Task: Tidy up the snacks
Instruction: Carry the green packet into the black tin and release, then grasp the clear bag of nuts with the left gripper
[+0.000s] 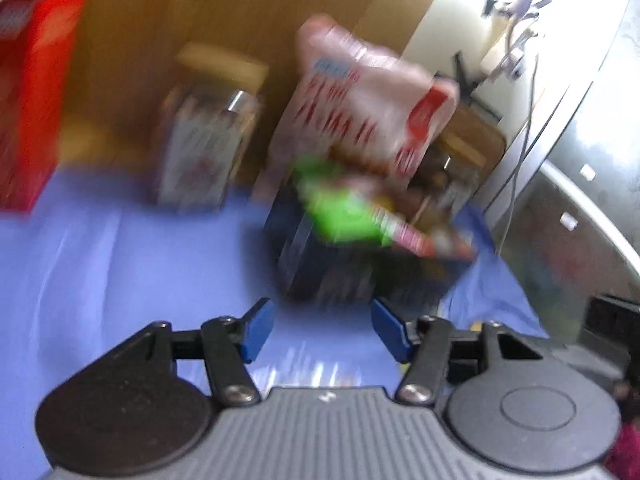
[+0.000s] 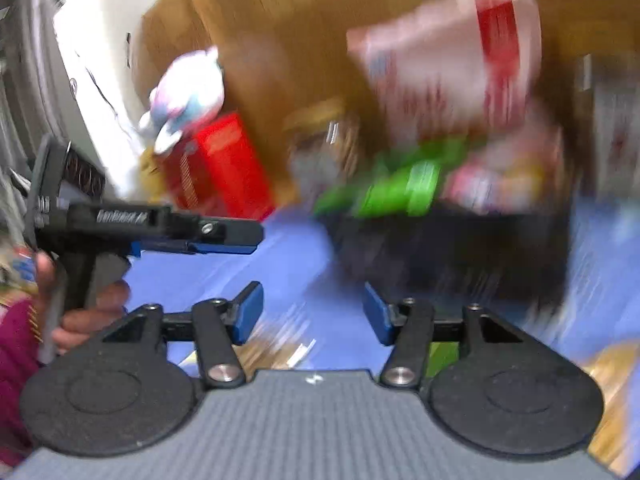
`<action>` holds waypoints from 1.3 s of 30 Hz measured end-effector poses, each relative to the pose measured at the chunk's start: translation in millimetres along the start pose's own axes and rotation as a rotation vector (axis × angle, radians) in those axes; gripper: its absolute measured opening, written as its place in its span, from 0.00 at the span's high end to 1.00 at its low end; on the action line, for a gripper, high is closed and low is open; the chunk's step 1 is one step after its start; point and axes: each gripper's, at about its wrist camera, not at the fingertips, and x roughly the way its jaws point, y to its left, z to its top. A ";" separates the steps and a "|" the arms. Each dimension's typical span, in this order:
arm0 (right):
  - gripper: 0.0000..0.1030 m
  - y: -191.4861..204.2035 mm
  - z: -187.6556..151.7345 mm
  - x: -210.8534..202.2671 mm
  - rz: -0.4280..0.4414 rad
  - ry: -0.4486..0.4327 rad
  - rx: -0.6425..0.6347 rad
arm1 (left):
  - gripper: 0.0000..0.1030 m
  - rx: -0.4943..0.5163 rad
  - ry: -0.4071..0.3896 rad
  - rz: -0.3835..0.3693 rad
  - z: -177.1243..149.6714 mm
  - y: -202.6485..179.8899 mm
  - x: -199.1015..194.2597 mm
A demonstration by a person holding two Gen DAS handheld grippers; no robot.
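Both views are badly smeared by motion, so no brand or label can be read: the red and blue print on the pale pink snack bag [image 1: 360, 92] is only streaks, and the raised lettering on the side of the left gripper [image 2: 224, 242], seen from the right wrist, is too blurred to make out.

Taking the dark basket [image 1: 336, 264] as landmark: it stands on the blue cloth [image 1: 120, 264] over the tabletop, with the pink bag sticking up out of it and a bright green packet [image 1: 340, 208] lying across its top, beside other packets too blurred to name. Behind the basket to the left is a glass jar [image 1: 208, 140] with a pale wooden lid, and further left of it a red box [image 1: 32, 96]. A wooden panel [image 1: 224, 12] rises behind them all.

The left gripper [image 1: 322, 330] hovers just short of the basket, its blue pads spread with nothing between them. The right gripper [image 2: 312, 316] likewise stands spread and empty, near the basket's front. In the right wrist view a hand [image 2: 86, 312] with a magenta sleeve [image 2: 16, 364] grasps the left gripper's handle, left of the basket, its fingers level.
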 end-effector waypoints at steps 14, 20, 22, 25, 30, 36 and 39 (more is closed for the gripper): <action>0.66 -4.2 -28.1 46.8 0.075 0.145 0.358 | 0.50 -0.066 -0.010 0.056 -71.7 6.1 -19.8; 0.83 14.1 -55.8 24.9 0.126 0.140 0.381 | 0.50 -0.059 -0.026 0.048 -83.5 -2.3 -26.2; 0.85 17.0 -63.7 14.6 0.125 0.118 0.389 | 0.50 -0.058 -0.018 0.024 -88.9 -8.6 -27.7; 0.88 15.3 -69.0 -10.1 0.113 0.059 0.403 | 0.49 -0.032 0.019 -0.045 -98.1 -21.9 -26.7; 0.88 -9.0 -88.8 -52.4 0.097 -0.017 0.536 | 0.42 -0.006 0.077 -0.127 -104.9 -44.7 -20.2; 0.91 -38.4 -116.8 -89.9 0.190 -0.119 0.761 | 0.30 -0.062 0.121 -0.230 -101.2 -56.3 -10.6; 0.91 -45.9 -120.5 -98.5 0.253 -0.170 0.828 | 0.28 -0.057 0.146 -0.286 -101.1 -70.8 -5.9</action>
